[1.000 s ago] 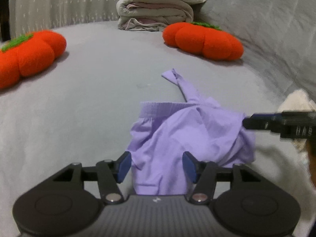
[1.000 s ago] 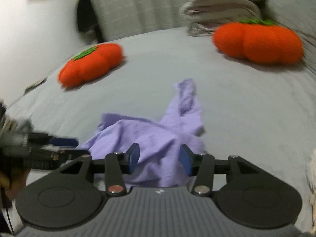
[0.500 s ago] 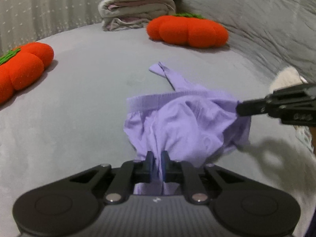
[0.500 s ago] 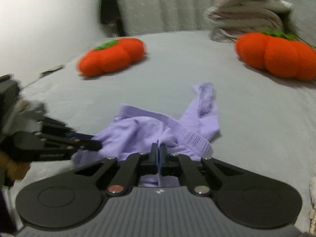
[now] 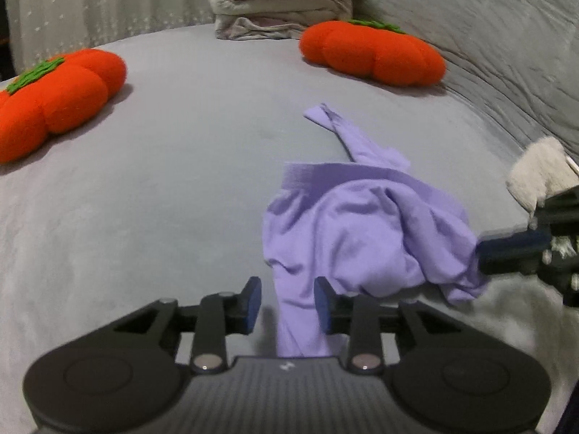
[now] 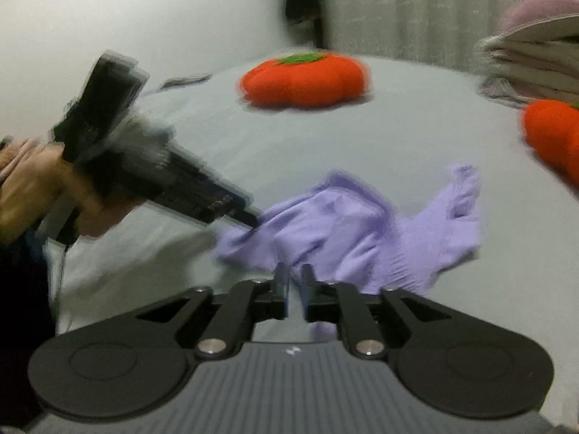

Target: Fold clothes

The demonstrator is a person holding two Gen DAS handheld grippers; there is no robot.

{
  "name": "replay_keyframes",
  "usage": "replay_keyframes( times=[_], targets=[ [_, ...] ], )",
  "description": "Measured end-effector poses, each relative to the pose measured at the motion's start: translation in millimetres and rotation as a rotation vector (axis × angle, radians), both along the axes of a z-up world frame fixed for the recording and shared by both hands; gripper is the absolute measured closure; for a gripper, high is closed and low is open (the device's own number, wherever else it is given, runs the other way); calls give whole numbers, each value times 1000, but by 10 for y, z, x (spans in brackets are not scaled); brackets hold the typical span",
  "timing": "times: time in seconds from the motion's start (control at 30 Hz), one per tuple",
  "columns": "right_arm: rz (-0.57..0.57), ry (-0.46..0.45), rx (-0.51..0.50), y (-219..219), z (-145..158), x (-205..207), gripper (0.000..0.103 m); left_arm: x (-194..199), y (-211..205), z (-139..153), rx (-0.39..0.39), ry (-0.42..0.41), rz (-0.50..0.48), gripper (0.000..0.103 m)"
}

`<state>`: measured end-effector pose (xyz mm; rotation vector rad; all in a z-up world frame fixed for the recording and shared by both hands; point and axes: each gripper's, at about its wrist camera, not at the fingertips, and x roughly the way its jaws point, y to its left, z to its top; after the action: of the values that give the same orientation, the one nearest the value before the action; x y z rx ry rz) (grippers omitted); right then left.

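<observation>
No legible text anywhere.

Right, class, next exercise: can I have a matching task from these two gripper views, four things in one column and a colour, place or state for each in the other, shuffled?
Things:
1. purple garment
2. folded blankets
3. left hand-held gripper
4. pumpkin cushion

Descriptions:
A. orange with a green top
B. lying crumpled, not yet folded
C. stacked at the far end
D. fingers apart, cloth running between them

Pairs: 1-B, 2-C, 3-D, 4-A
</observation>
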<state>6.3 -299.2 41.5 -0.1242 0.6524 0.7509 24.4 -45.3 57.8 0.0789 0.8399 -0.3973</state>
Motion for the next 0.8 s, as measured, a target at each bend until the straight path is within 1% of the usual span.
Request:
replay_keyframes(
  times=[0.03,0.07,0.1,0.27,0.4,0.5,0.57,0.63,0.73,0.8],
  targets=[
    [-78,22,18,-81,-4,82,62,0,1,2,4,-4,9,67],
    [-156,44,36,-162,-8,164,59,1,3,4,4,-6,13,66],
    [-225,67,54,-236,-14,238,59,1,5,6,0,-7,15,64],
    [-305,217,130,-403,-125,364,59,0,-5,-9,0,-4,20,59],
    [-363,329,185,-523,-207,457,59,4,-8,-13,1,2,34,59],
    [-321,256,126,-361,-159,385,90,32,33,1,-12,7,50,59],
    [-295,207,126,-318,-98,312,90,35,57,13,-21,4,61,59],
    [-235,111,149,-236,6,225,91,41,92,42,-39,-2,74,59],
    [-74,-27,194,-76,176,-17,91,68,184,80,-96,0,108,59],
    [31,-65,191,73,205,-156,92,86,239,85,-135,10,124,59]
  ],
)
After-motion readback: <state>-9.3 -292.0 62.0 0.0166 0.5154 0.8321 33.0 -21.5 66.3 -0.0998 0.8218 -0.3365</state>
